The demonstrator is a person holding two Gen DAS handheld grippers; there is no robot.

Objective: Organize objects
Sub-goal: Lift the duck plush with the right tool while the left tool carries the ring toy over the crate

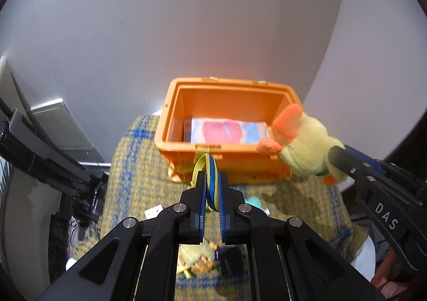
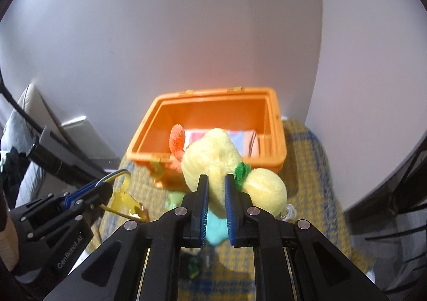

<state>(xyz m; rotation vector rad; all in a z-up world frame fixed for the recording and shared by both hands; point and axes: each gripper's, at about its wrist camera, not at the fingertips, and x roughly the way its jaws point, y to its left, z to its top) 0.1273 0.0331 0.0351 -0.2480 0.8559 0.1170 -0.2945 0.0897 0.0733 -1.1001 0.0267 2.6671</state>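
My left gripper (image 1: 212,177) is shut on a thin yellow and blue plastic hoop (image 1: 210,167), held edge-on in front of the orange crate (image 1: 226,82). In the right wrist view a yellow piece of the hoop (image 2: 124,195) dangles below the left gripper (image 2: 106,186). My right gripper (image 2: 216,178) is shut on a yellow plush duck (image 2: 210,157) with orange beak and green scarf, just before the crate's (image 2: 213,94) near wall. From the left, the duck (image 1: 304,146) hangs at the crate's right corner in the right gripper (image 1: 336,153). A pink and blue package (image 1: 226,131) lies in the crate.
The crate stands on a yellow and blue checked cloth (image 1: 138,167) against a pale wall. A teal item (image 2: 213,230) and a light green one (image 2: 174,198) lie on the cloth near the crate. A black stand (image 1: 40,151) and a grey box (image 1: 61,125) sit left.
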